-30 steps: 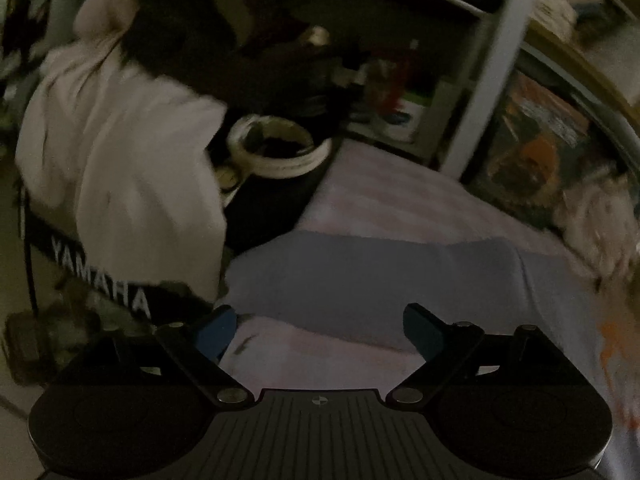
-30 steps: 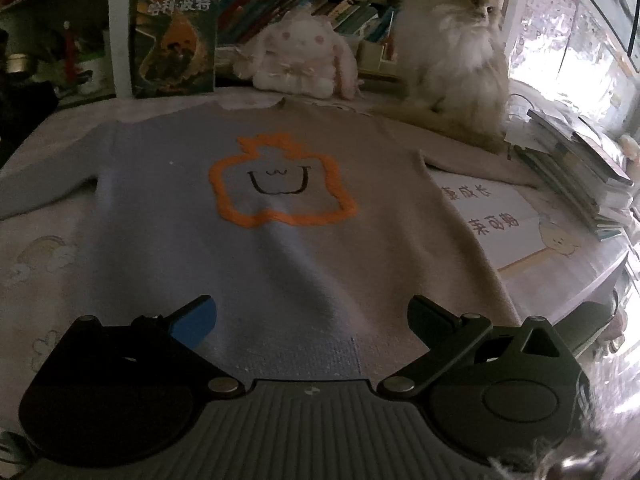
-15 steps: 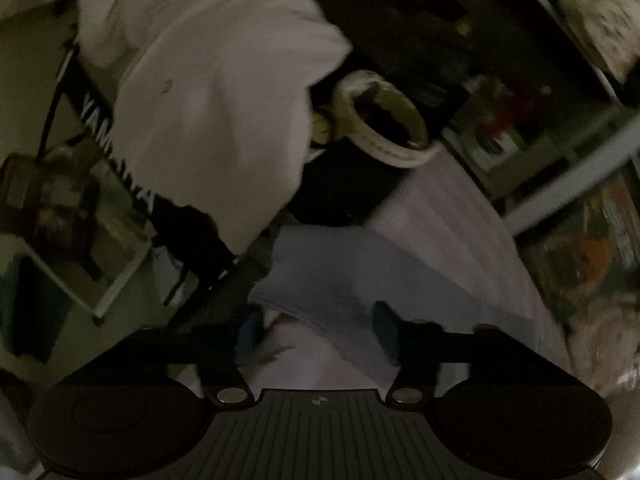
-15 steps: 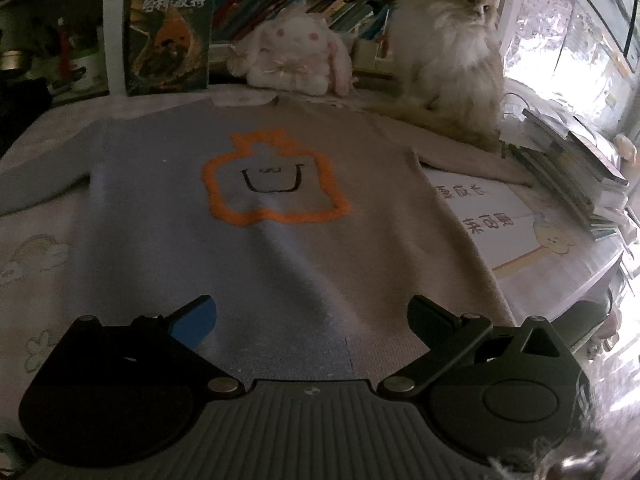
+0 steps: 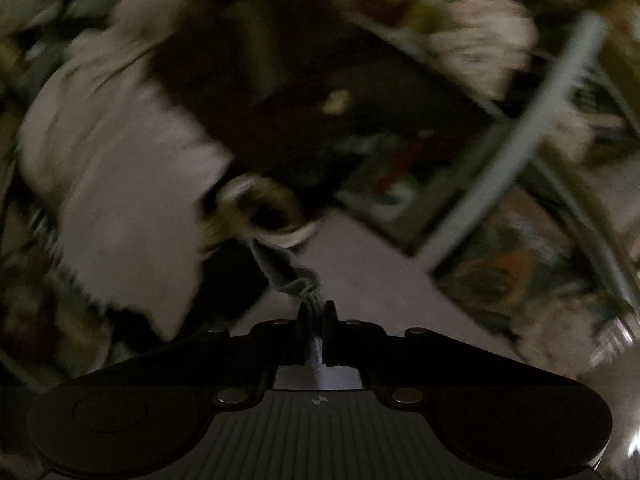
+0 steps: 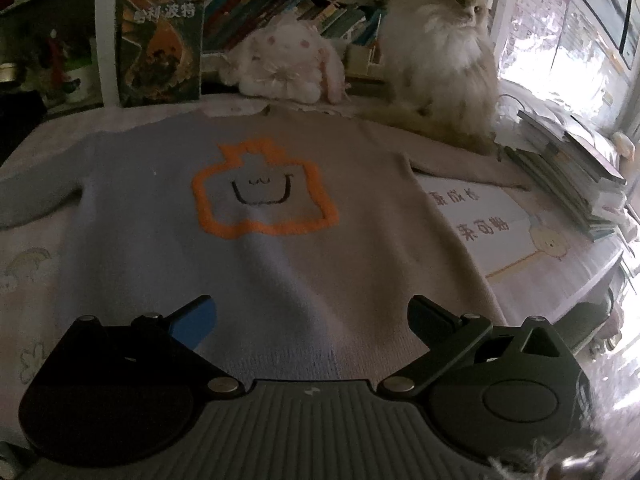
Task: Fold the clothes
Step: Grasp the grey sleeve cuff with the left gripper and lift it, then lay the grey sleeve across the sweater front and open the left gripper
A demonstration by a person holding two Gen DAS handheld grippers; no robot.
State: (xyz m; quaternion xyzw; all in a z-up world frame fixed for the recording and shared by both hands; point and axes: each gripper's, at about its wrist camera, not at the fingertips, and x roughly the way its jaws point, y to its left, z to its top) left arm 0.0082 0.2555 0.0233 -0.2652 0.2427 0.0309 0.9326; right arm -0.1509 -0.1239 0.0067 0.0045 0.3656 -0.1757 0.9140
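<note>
A knit sweater (image 6: 160, 240), blue-grey on its left half and beige on its right, lies flat and face up on the table, with an orange outlined figure (image 6: 272, 228) on the chest. My right gripper (image 6: 312, 308) hovers open just above the sweater's hem, nothing between its fingers. In the dark, blurred left wrist view my left gripper (image 5: 316, 312) is shut on a bunched grey-blue end of the sweater's sleeve (image 5: 286, 270), which sticks up past the fingertips. The rest of the sleeve is hidden below the gripper.
A fluffy cat (image 6: 444, 60) sits at the table's back right, on the beige sleeve. Beside it are a plush rabbit (image 6: 284, 64), an upright book (image 6: 160, 44), a stack of books (image 6: 568, 160) and a printed sheet (image 6: 480, 220). A white garment (image 5: 120, 200) hangs left of the table.
My left gripper has gone from open over the sleeve to shut on its end and swung upward. My right gripper stays open and has crept slightly forward over the hem.
</note>
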